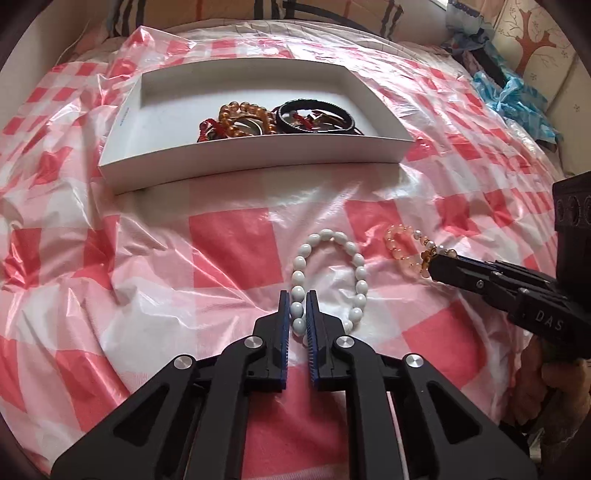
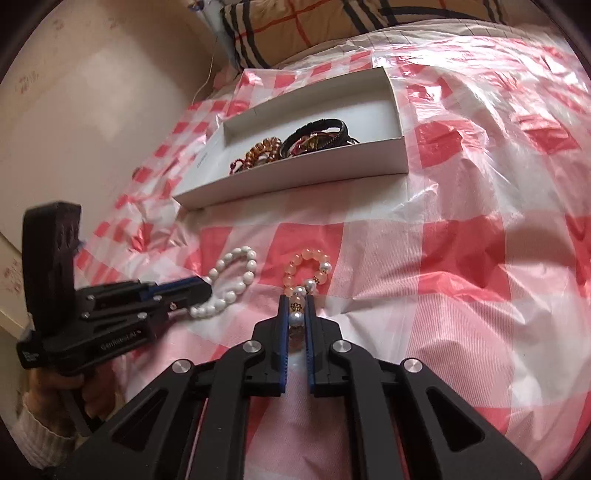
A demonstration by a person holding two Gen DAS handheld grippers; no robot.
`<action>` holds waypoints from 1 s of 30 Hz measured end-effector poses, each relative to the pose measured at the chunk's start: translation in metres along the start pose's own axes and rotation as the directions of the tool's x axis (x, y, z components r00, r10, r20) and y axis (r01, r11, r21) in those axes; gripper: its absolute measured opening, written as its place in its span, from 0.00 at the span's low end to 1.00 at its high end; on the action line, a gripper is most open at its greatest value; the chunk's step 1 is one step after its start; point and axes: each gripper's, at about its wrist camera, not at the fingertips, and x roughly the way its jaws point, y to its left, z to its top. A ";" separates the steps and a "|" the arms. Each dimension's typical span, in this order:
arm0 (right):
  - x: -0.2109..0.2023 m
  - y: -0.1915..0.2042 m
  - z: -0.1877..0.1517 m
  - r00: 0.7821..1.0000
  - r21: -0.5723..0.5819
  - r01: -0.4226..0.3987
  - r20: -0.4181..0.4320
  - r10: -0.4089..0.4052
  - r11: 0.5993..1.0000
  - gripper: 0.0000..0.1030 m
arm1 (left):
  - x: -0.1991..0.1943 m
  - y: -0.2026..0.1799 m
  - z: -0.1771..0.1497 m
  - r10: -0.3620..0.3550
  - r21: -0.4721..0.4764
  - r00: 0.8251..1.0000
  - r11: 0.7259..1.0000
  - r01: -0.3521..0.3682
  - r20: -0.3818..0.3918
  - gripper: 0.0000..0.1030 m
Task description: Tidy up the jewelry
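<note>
A white bead bracelet [image 1: 354, 266] lies on the pink checked plastic sheet. My left gripper [image 1: 297, 295] is shut on its near left strand; it also shows in the right wrist view [image 2: 207, 291] with the white bracelet [image 2: 240, 269]. A peach and pearl bead bracelet [image 2: 306, 266] lies to its right. My right gripper [image 2: 297, 300] is shut on its near beads; it shows in the left wrist view [image 1: 434, 260] with the peach bracelet [image 1: 397, 240]. A white box [image 1: 122, 122] behind holds amber beads [image 1: 240, 114] and black bands [image 1: 314, 114].
The box also shows in the right wrist view [image 2: 395, 99]. The crinkled checked sheet [image 1: 229, 243] covers a bed. A blue bag [image 1: 513, 99] lies at the far right. A plaid pillow [image 2: 314, 26] and a wall [image 2: 92, 92] lie behind.
</note>
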 end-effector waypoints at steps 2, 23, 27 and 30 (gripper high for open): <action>-0.014 -0.004 -0.002 0.998 0.053 -0.057 0.044 0.055 0.997 0.08 | -0.012 0.001 -0.003 -0.028 -0.032 0.999 0.999 0.029 0.026 0.07; -0.067 0.068 -0.031 0.971 -0.046 -0.164 0.171 0.169 0.985 0.08 | -0.117 -0.015 -0.030 0.074 -0.044 0.955 0.997 -0.064 0.288 0.06; -0.061 0.065 -0.029 0.972 -0.032 -0.170 0.159 0.173 0.985 0.08 | -0.112 -0.011 -0.028 0.084 -0.048 0.954 0.996 -0.073 0.288 0.06; -0.060 0.059 -0.025 0.971 -0.018 -0.170 0.167 0.171 0.985 0.08 | -0.106 -0.003 -0.026 0.079 -0.060 0.957 0.996 -0.065 0.281 0.06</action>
